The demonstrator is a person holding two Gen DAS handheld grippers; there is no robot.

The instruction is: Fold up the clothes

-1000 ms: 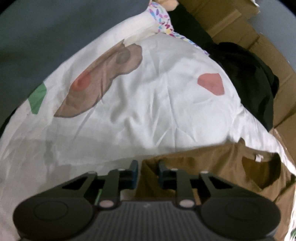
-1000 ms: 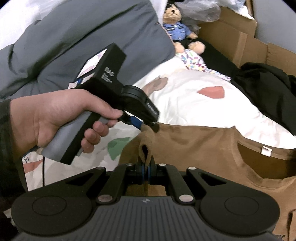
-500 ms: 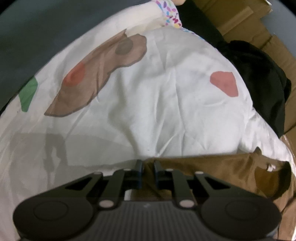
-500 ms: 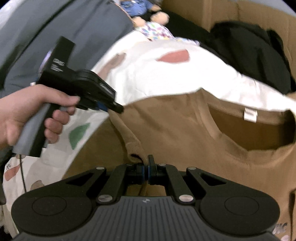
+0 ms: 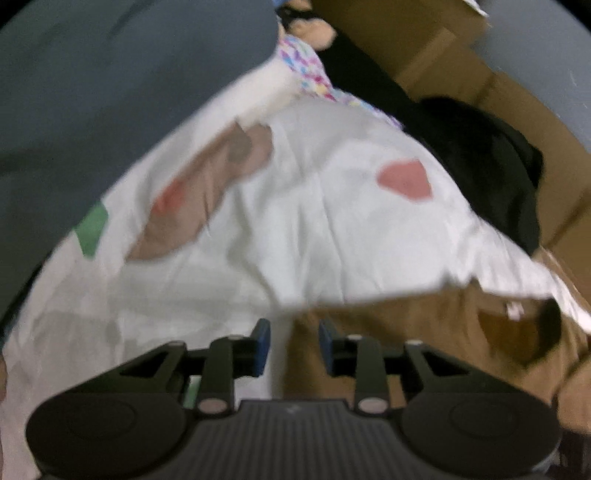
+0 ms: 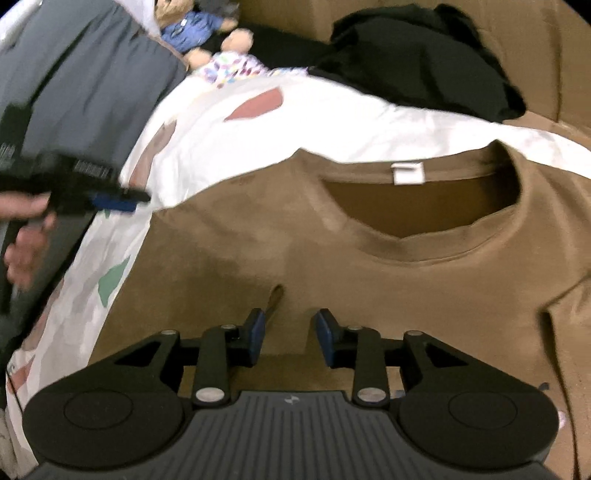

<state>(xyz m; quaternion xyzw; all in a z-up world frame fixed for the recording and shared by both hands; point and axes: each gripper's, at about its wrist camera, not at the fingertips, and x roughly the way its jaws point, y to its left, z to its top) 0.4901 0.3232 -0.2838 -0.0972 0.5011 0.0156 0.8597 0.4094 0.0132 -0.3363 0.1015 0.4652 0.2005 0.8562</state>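
Observation:
A brown T-shirt [image 6: 332,236] lies flat on the white patterned bed cover [image 6: 229,136], collar and white neck label [image 6: 407,173] facing up. My right gripper [image 6: 289,334] hovers open just above the shirt's chest, nothing between its blue pads. In the left wrist view the shirt [image 5: 424,332] fills the lower right, and my left gripper [image 5: 291,339] stands open at its left edge, over the boundary of shirt and bed cover [image 5: 295,221]. The right wrist view also shows the left gripper [image 6: 110,197], held by a hand [image 6: 26,229], off the shirt's left shoulder.
A heap of black clothes [image 6: 417,62] lies beyond the cover, with cardboard boxes [image 5: 461,66] behind. A teddy bear in blue [image 6: 195,27] and a confetti-print cloth [image 6: 232,64] sit at the far end. A grey duvet [image 6: 81,88] runs along the left.
Both grippers were shut on the brown shirt's left sleeve and edge; both have opened and let go. The shirt now lies flat, and the left gripper has drawn back leftward.

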